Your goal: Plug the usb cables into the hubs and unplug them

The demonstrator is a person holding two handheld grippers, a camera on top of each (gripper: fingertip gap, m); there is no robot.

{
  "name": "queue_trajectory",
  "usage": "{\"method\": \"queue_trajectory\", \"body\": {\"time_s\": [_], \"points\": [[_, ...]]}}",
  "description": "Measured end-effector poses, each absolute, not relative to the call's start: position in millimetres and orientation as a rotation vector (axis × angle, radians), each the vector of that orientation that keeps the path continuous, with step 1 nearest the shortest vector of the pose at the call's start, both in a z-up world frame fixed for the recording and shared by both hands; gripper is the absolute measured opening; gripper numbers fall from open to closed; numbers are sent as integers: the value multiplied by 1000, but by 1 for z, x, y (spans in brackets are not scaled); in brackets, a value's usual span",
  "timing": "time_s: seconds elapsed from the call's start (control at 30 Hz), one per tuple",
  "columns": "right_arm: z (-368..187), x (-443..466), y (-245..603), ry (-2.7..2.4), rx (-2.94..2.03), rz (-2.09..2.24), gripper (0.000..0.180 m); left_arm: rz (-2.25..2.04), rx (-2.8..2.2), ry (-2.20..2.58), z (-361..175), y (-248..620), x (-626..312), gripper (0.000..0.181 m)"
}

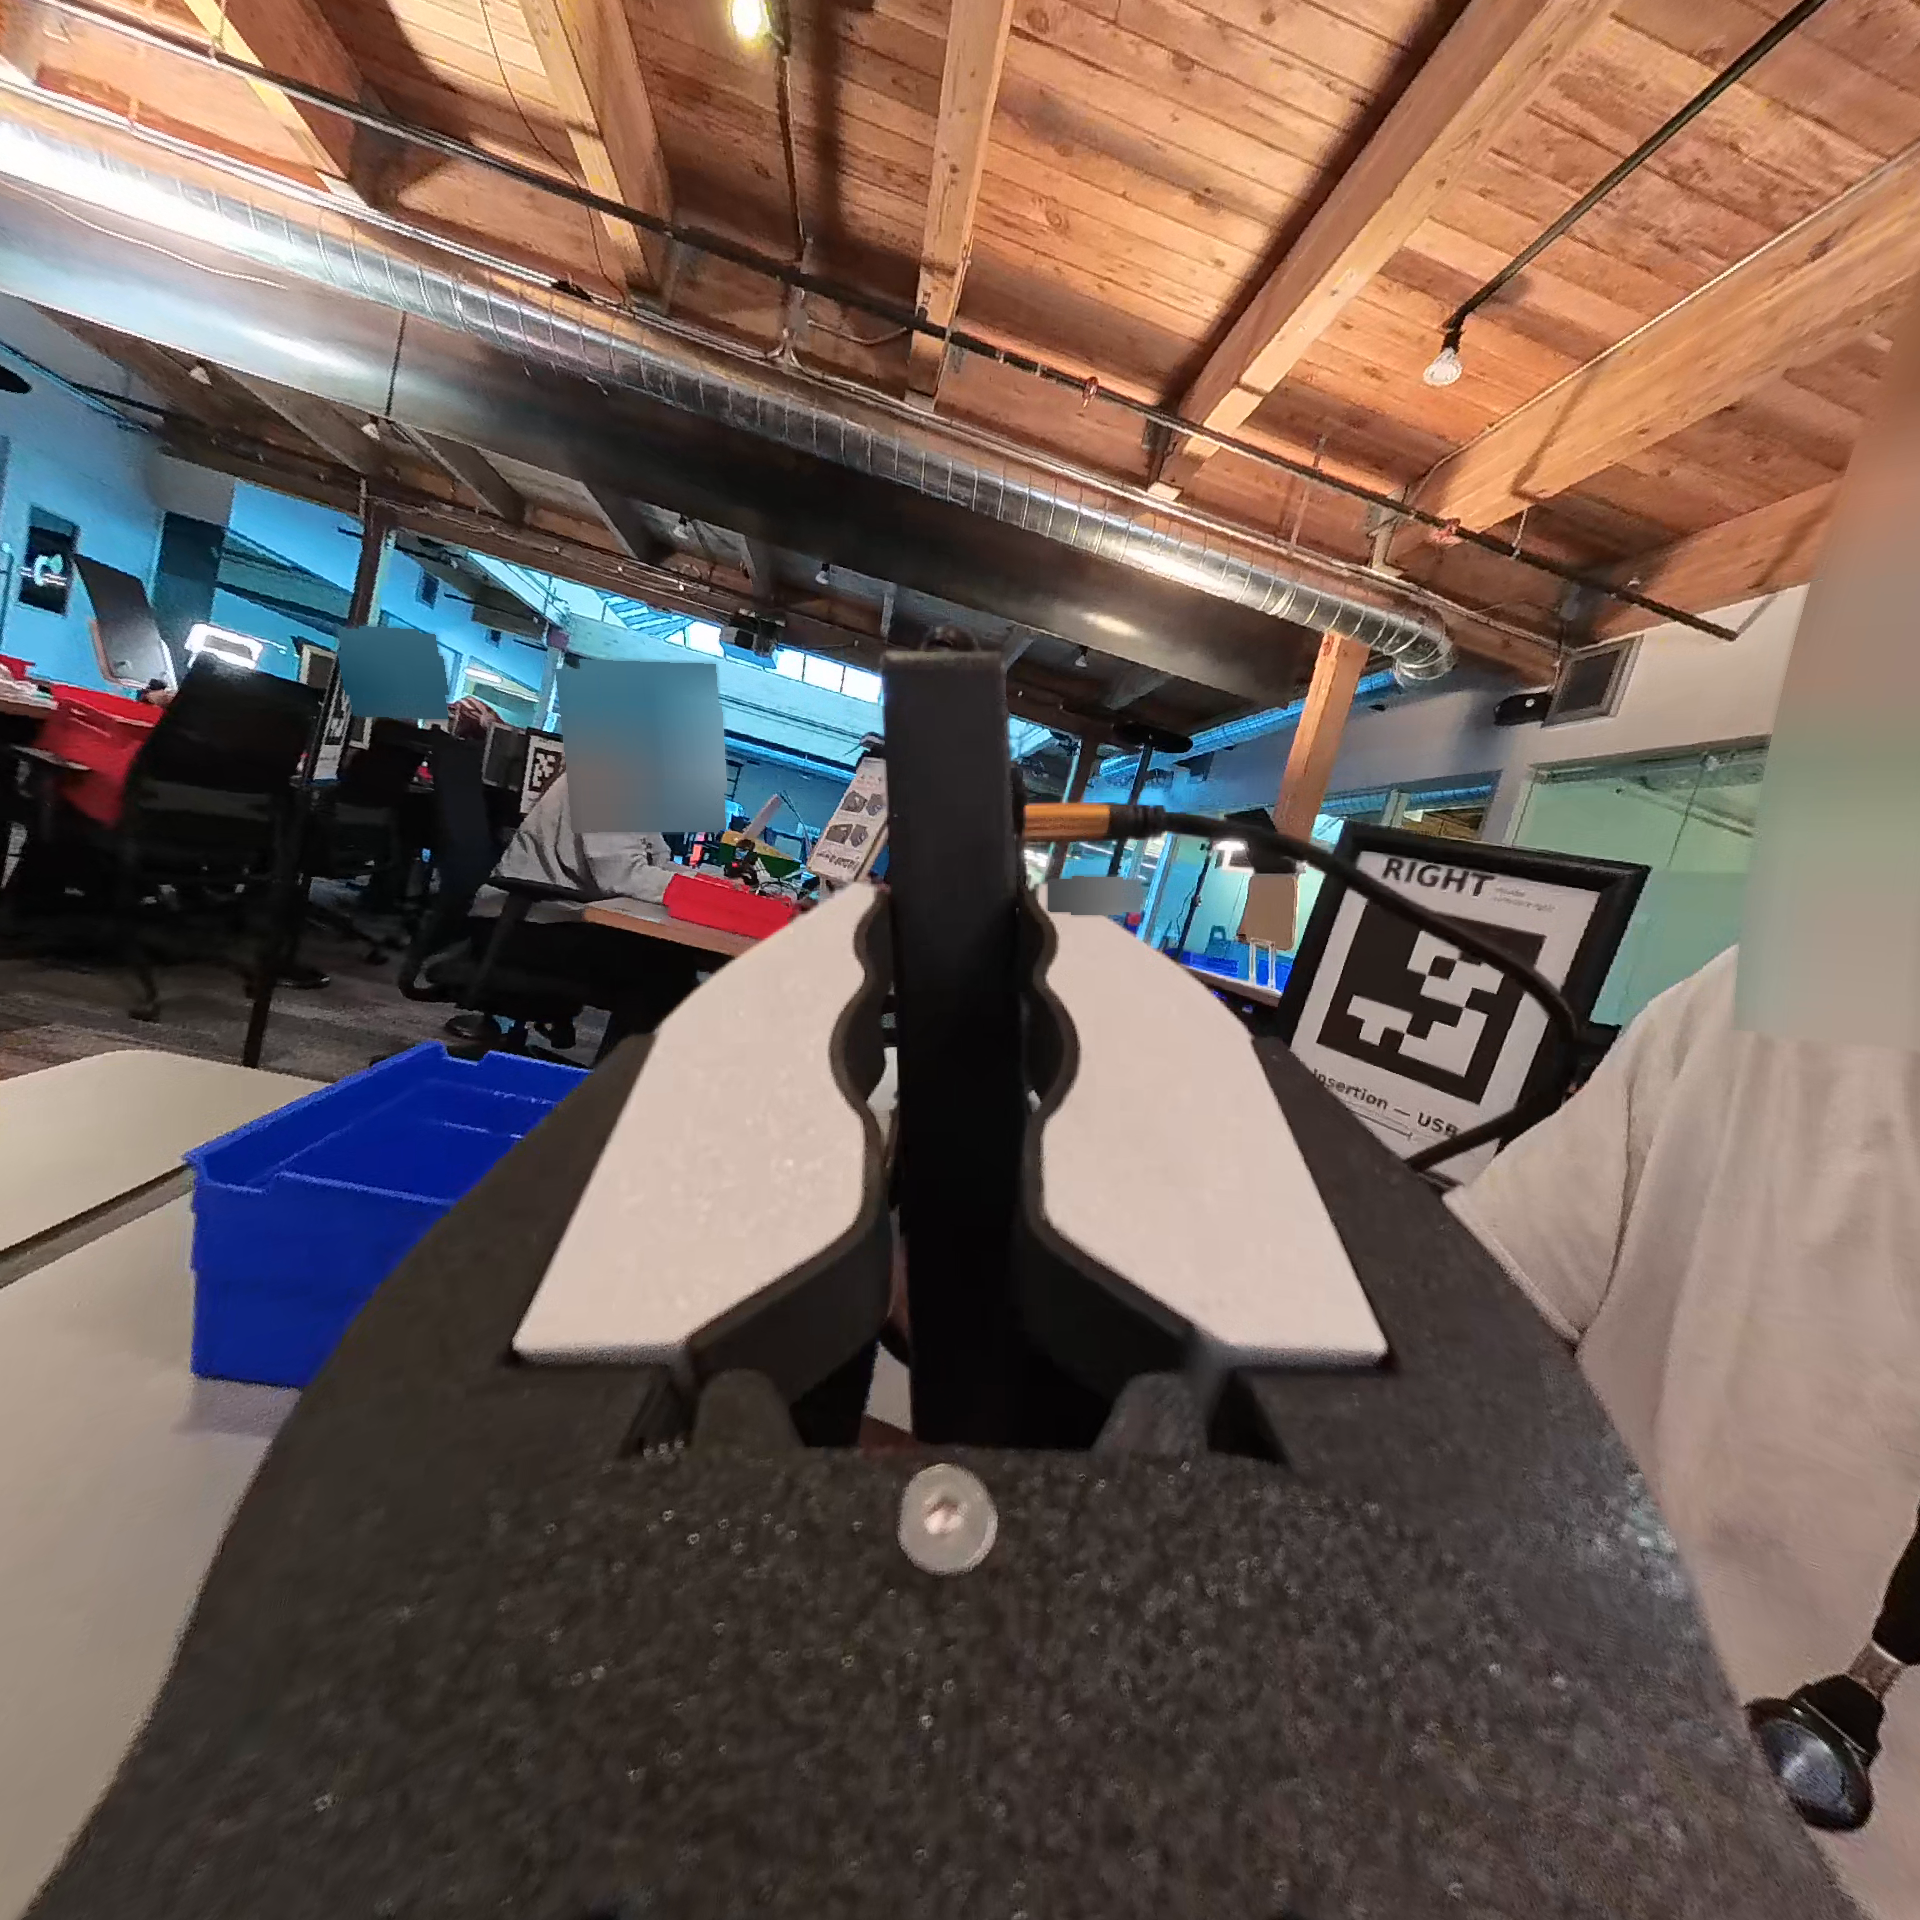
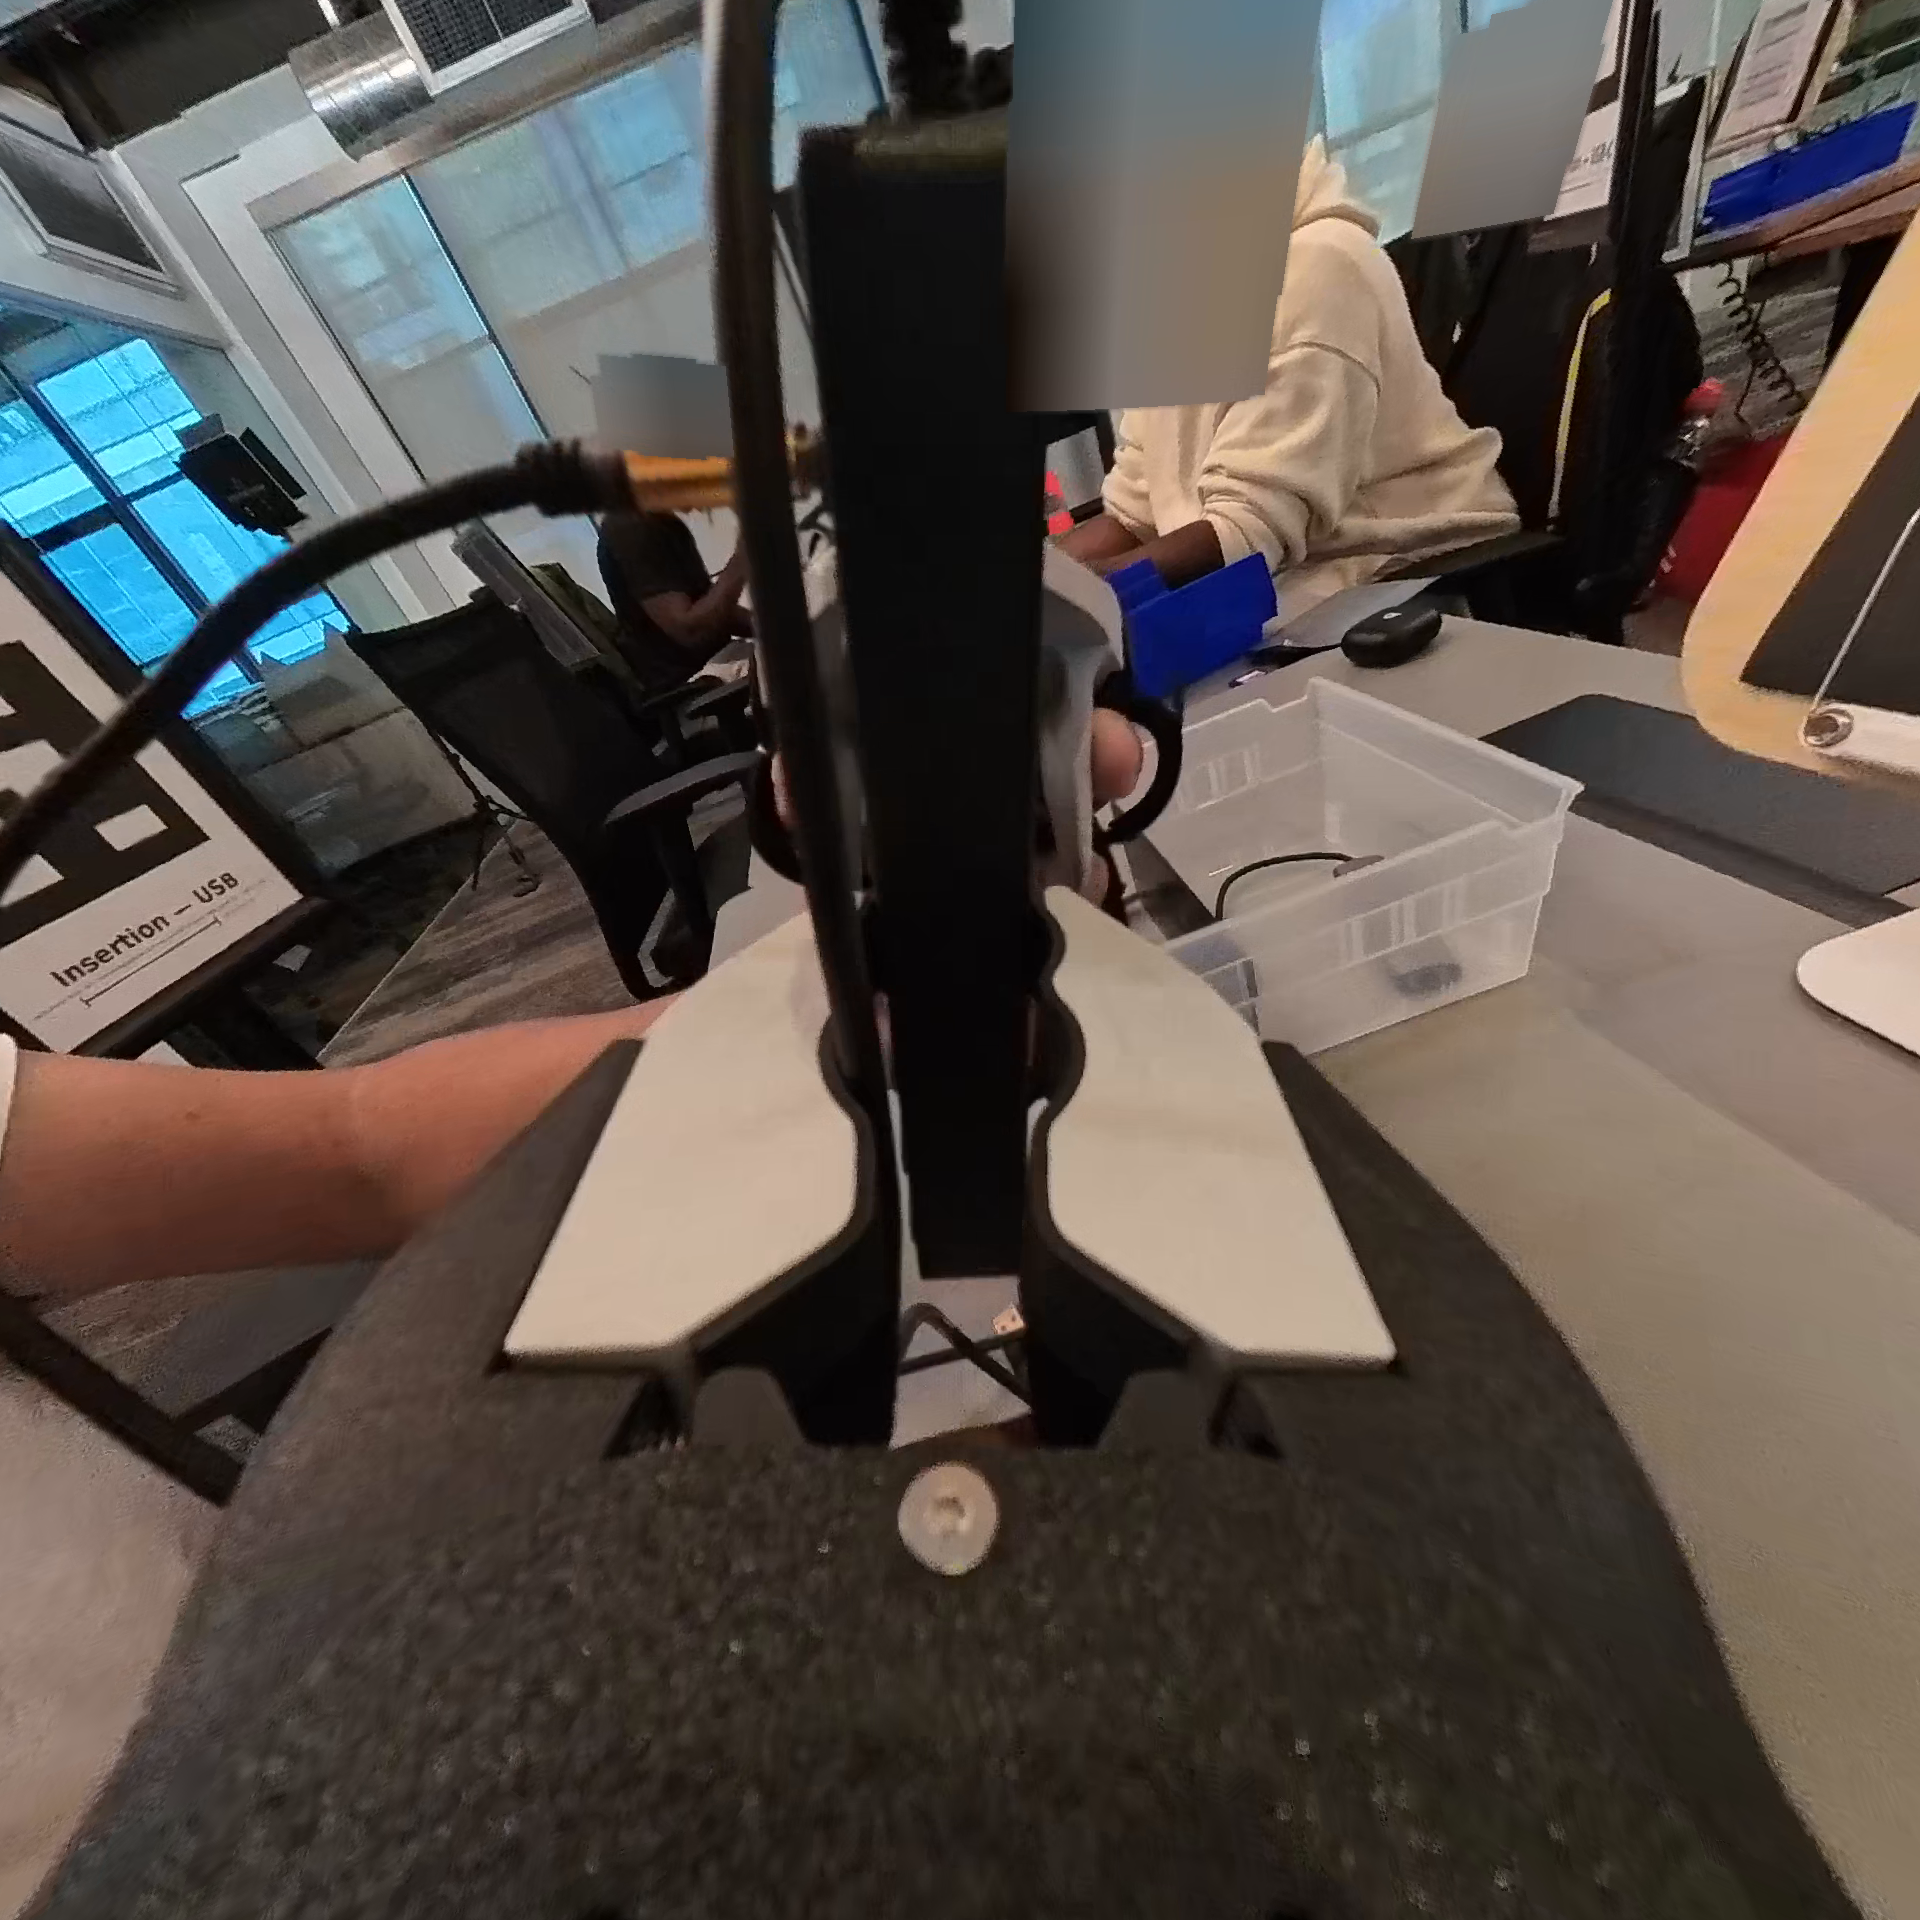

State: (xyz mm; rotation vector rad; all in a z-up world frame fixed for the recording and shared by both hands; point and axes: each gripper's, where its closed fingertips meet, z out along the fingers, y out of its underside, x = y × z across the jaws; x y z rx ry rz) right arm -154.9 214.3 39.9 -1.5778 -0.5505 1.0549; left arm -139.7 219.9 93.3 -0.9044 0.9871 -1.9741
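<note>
The left gripper [image 1: 951, 997] is clenched on a tall black USB hub [image 1: 948, 935], which stands upright between its grey-faced fingers [image 1: 727, 1143] and rises toward 12 o'clock. A gold-collared USB plug [image 1: 1070, 820] is seated in the hub's side at about 1 o'clock, and its black cable [image 1: 1455, 935] droops off toward 3 o'clock, passing in front of a framed black-and-white marker sign [image 1: 1455, 997]. A blue bin [image 1: 343, 1195] sits on the pale table [image 1: 94, 1455] at 9 o'clock.

The right gripper [image 2: 956, 1039] is likewise clamped on the same black USB hub [image 2: 925, 623], again upright. Here the gold plug [image 2: 675, 480] enters the hub from 10 o'clock, with its black cable [image 2: 260, 592] curving down to 8 o'clock. A second thin black cable [image 2: 758, 520] runs vertically just beside the hub's left face. A bare forearm [image 2: 260, 1143] reaches in from 9 o'clock. A clear plastic bin [image 2: 1455, 862] rests on the table [image 2: 1558, 1195] at 3 o'clock
</note>
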Motion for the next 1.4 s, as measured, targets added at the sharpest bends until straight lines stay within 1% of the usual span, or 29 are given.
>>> {"method": "queue_trajectory", "body": {"time_s": [0.13, 0.23, 0.3, 0.33, 0.4, 0.5, 0.57, 0.7, 0.8, 0.9, 1.1, 1.4], "points": [[37, -152, 213, -555, -1580, 972, 26, -2009, -896, 959, 90, 220, -136, 23], [30, -143, 222, -512, -1611, 861, 26, -1972, -1020, 949, 81, 231, -130, 26], [20, -129, 235, -472, -1641, 750, 26, -1829, -1180, 941, 69, 248, -126, 26], [14, -120, 243, -445, -1657, 693, 26, -1738, -1240, 925, 64, 257, -130, 30], [-1, -103, 259, -400, -1677, 630, 26, -1574, -1349, 879, 56, 270, -146, 31], [-25, -78, 286, -311, -1680, 550, 25, -1324, -1511, 779, 31, 267, -183, 27], [-43, -66, 304, -288, -1683, 473, 26, -1200, -1560, 778, 5, 234, -206, 27], [-64, -58, 329, -277, -1642, 385, 26, -907, -1697, 999, -81, 137, -236, 26], [-79, -57, 332, -300, -1615, 341, 26, -760, -1735, 1067, -120, 91, -255, 24], [-83, -54, 328, -317, -1598, 311, 26, -720, -1789, 1082, -132, 78, -264, 27], [-86, -55, 326, -313, -1593, 347, 25, -803, -1880, 958, -133, 107, -278, 37], [-90, -55, 330, -301, -1610, 420, 26, -1066, -1999, 703, -135, 138, -295, 37]]}}
